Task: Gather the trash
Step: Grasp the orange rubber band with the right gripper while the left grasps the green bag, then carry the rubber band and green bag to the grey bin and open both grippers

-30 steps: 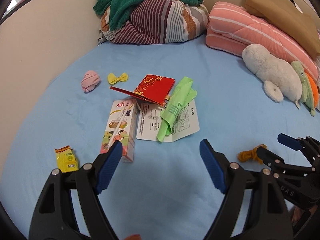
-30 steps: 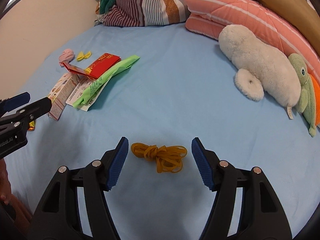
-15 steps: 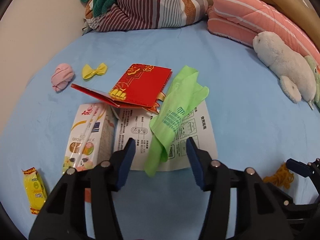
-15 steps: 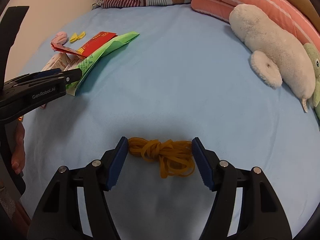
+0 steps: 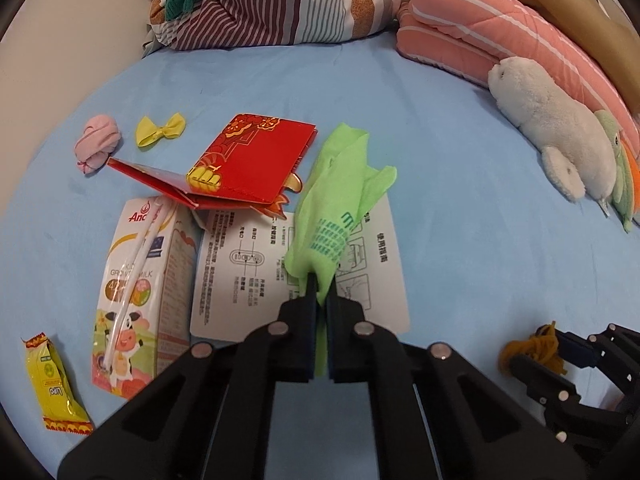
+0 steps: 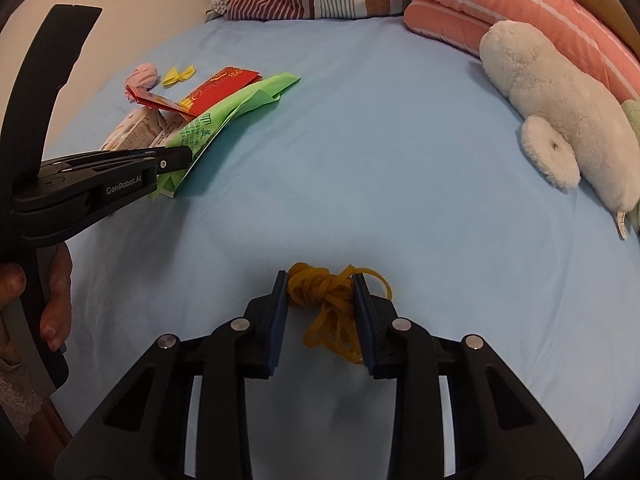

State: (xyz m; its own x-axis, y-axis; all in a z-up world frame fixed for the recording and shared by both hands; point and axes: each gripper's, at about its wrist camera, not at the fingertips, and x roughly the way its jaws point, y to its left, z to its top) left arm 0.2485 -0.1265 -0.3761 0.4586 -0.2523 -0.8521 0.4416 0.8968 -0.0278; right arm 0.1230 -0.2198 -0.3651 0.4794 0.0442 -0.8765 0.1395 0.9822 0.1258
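Note:
A crumpled green bag (image 5: 336,200) lies over a white leaflet (image 5: 248,280) on the blue bed sheet (image 5: 440,200). My left gripper (image 5: 319,284) is shut on the bag's near end, also seen from the side in the right wrist view, where the left gripper (image 6: 188,156) bites the green bag (image 6: 224,120). A tangle of yellow rubber bands (image 6: 324,296) sits between the blue pads of my right gripper (image 6: 320,280). Its jaws are closing and both pads touch the tangle, with one loop sticking out to the right. The left wrist view shows the rubber bands (image 5: 532,348) at lower right.
Beside the leaflet lie a milk carton (image 5: 136,292), a red envelope (image 5: 248,160), a yellow wrapper (image 5: 52,388), a pink roll (image 5: 98,144) and a yellow bow (image 5: 160,130). A white plush seal (image 5: 560,140), pink quilt (image 5: 500,40) and striped bundle (image 5: 280,0) line the far side.
My left gripper moved forward and down over the leaflet and shut on the green bag's near end. The right gripper sank a little and its jaws narrowed onto the rubber bands.

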